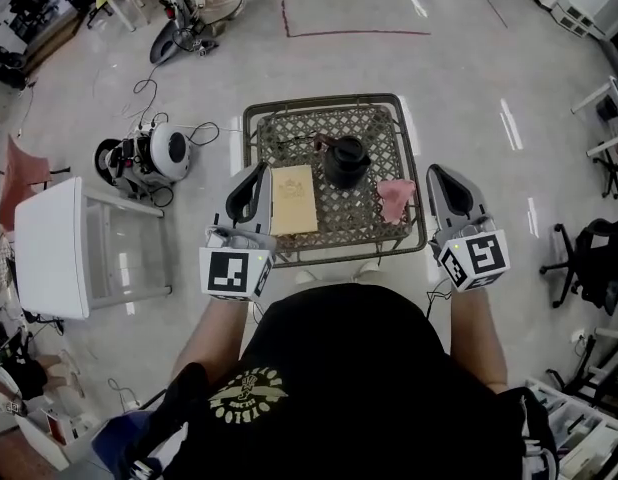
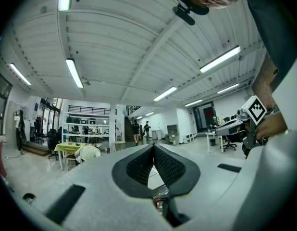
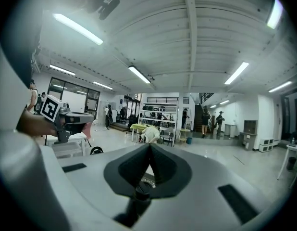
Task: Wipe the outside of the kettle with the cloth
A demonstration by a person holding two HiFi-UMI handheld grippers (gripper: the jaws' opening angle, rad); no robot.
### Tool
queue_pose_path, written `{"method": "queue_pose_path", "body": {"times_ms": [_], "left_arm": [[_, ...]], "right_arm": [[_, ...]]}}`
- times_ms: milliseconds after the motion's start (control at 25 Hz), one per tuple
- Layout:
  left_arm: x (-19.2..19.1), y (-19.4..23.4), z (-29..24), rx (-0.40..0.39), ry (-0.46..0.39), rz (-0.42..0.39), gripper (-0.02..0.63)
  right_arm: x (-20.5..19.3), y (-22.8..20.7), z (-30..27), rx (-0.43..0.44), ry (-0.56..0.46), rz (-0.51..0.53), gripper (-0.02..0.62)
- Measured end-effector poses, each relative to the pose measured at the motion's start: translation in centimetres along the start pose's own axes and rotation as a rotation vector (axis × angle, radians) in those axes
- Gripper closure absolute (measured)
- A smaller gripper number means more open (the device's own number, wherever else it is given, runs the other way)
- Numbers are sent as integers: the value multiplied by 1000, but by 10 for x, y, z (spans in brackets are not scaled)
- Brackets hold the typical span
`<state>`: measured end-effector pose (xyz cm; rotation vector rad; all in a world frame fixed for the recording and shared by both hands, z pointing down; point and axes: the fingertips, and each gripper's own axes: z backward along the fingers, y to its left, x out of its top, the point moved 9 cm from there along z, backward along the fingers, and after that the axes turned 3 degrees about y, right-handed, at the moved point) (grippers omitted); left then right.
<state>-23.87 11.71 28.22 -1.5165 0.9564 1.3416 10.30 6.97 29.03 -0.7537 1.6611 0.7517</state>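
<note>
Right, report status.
Left gripper, right gripper: jaws shut, empty. Kettle untouched on wicker table, pink cloth beside it. Tan book left of kettle, nothing blocking.

Bright, even indoor light from ceiling tube lights. White glare streaks on the glossy floor, far right in head view. Shadows faint. Both gripper views show heavy fisheye bending, black vignetted corners and a soft near foreground.
</note>
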Motion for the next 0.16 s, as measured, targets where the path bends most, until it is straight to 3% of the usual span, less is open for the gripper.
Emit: {"method": "queue_pose_path", "body": {"times_ms": [160], "left_arm": [[1,-9,-20,25,9,-4,600]], "right_arm": [[0,-22,-15,39,-3,12,584]]}}
